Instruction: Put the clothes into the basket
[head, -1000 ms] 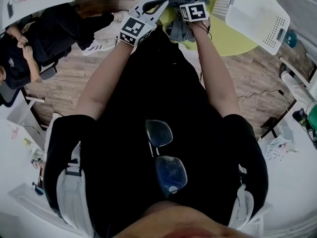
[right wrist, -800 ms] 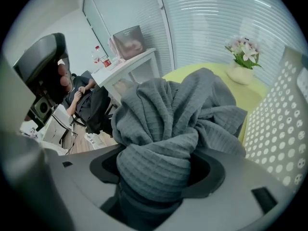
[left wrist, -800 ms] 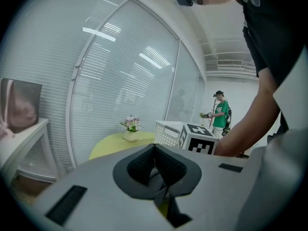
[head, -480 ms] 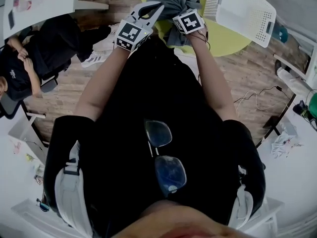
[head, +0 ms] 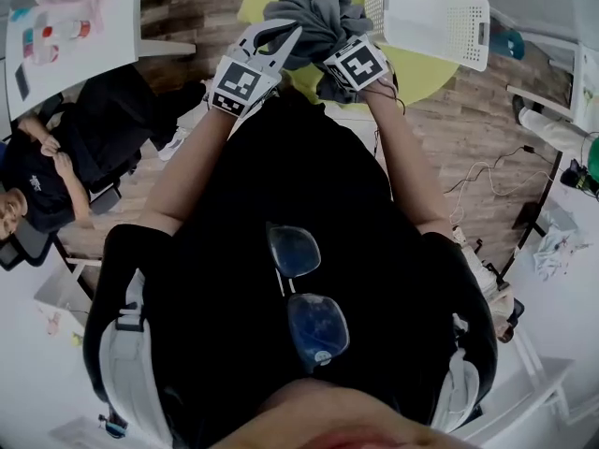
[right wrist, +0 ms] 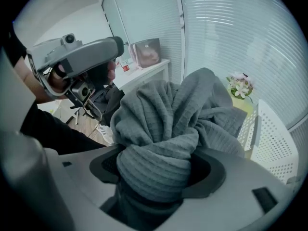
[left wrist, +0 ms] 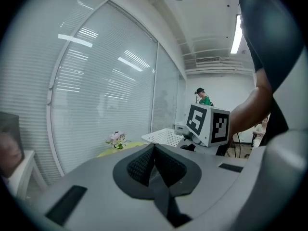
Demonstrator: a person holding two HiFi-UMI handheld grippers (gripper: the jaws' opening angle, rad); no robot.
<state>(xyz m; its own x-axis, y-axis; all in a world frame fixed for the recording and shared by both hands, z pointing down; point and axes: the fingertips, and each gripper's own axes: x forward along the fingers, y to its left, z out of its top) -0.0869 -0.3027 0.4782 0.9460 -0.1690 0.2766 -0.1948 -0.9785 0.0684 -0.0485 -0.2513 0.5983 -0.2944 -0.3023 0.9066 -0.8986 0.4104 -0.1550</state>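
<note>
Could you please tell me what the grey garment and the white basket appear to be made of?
The grey garment looks like soft, matte ribbed knit: fine parallel ridges, loose folds. The white basket seems rigid, smooth plastic, its walls pierced by a regular grid of holes.

No legible txt showing, marker cubes (head: 239,82) carrying b/w square codes only, seated person's shirt print (head: 33,183) reading too small.

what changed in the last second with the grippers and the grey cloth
Both grippers rose: the right gripper lifted the bunched grey cloth higher, with the left gripper rising beside it. Unchanged: the right stays shut on the cloth, the left shut and empty, the white basket beyond them.
</note>
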